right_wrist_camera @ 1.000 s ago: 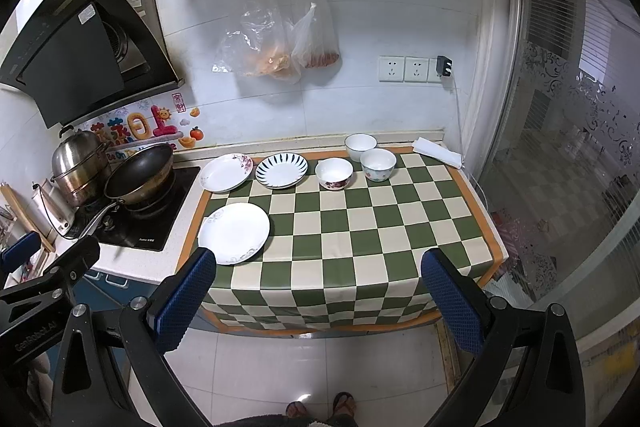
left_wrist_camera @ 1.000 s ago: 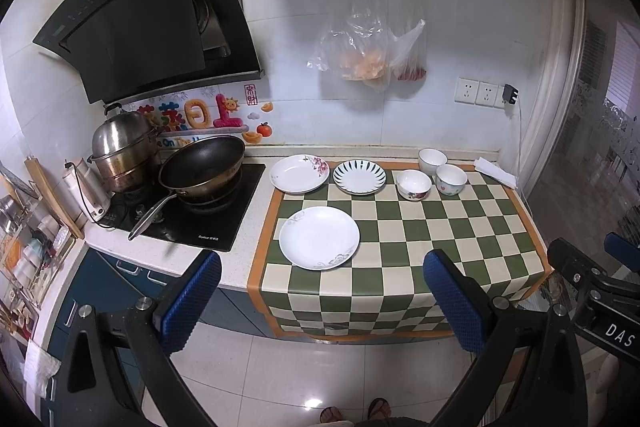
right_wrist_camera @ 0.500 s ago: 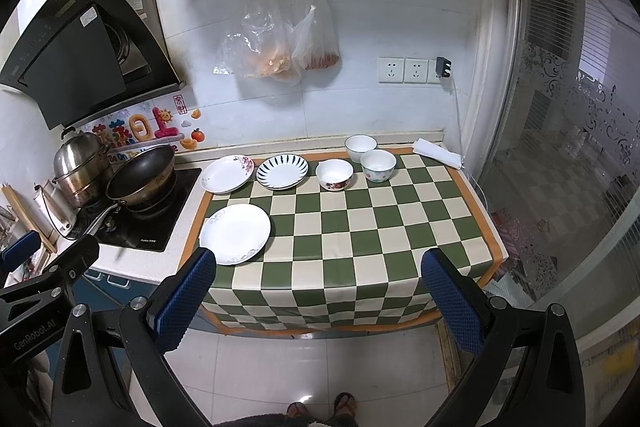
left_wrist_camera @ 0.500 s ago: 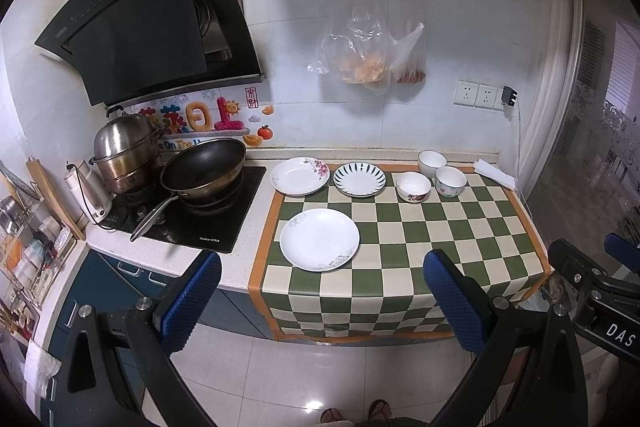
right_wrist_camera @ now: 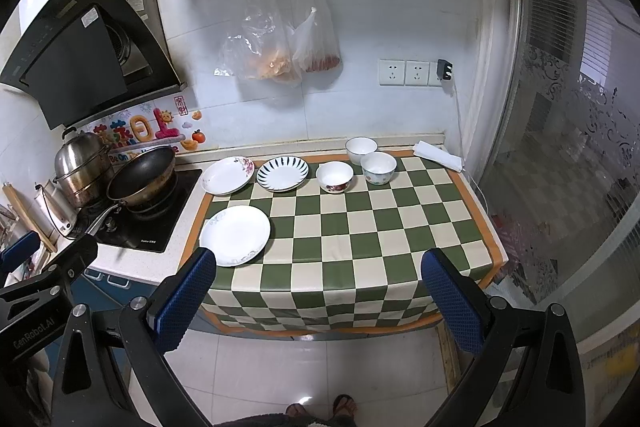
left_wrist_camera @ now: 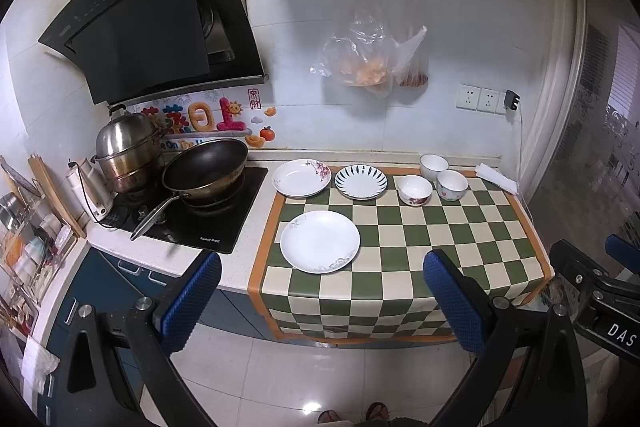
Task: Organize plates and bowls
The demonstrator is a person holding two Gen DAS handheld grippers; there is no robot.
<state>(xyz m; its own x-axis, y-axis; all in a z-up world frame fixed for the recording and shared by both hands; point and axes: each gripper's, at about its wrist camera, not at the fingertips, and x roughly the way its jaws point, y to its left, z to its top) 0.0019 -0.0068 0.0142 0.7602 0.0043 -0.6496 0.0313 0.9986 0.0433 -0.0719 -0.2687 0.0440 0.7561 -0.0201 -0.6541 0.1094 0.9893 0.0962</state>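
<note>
Both tools are hanging above the floor in front of the table, the left tool (left_wrist_camera: pixel 322 293) and the right tool (right_wrist_camera: pixel 318 295) each standing wide open and gripping nothing, with "DAS" legible on the right one's body in the left view and "GenRobot.AI" on the left one's body in the right view. On the green-and-cream checkered cloth (left_wrist_camera: pixel 440 235) a plain white plate (left_wrist_camera: pixel 320 241) is lying at the front left, while a floral plate (left_wrist_camera: pixel 301 177), a blue-striped plate (left_wrist_camera: pixel 361 182) and three bowls (left_wrist_camera: pixel 415 189) are sitting along the back. A black wok (left_wrist_camera: pixel 205 169) is resting on the cooktop (left_wrist_camera: pixel 224 223), whose printed brand is too small to read.
</note>
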